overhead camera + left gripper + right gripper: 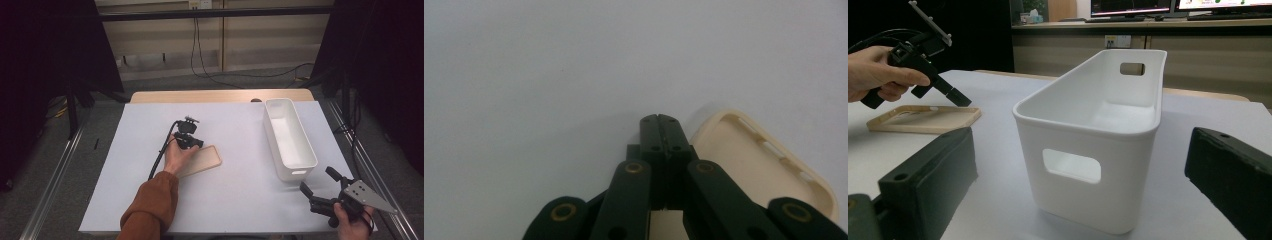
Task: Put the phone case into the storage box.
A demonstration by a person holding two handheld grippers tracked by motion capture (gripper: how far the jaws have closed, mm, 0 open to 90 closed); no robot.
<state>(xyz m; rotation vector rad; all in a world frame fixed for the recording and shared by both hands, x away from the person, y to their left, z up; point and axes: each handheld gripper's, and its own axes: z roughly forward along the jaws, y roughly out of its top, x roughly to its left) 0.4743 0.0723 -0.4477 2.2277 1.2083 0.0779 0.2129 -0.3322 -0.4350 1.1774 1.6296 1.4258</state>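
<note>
You're hovering your left gripper [192, 141], jaws pressed together on nothing, right at the far edge of the beige phone case [202, 161] lying left of the white bin [289, 137], while your right gripper [317, 184] is sitting spread near the bin's front, so poking down closed is likely just skidding that case away.

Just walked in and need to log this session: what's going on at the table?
A person holds a gripper in each hand over a white table. The left gripper, jaws shut with nothing between them, hangs at the near edge of a flat beige phone case lying open side up. The right gripper, jaws open and empty, waits near the table's front right corner, facing the end of an empty white bin. The case has not been lifted.
</note>
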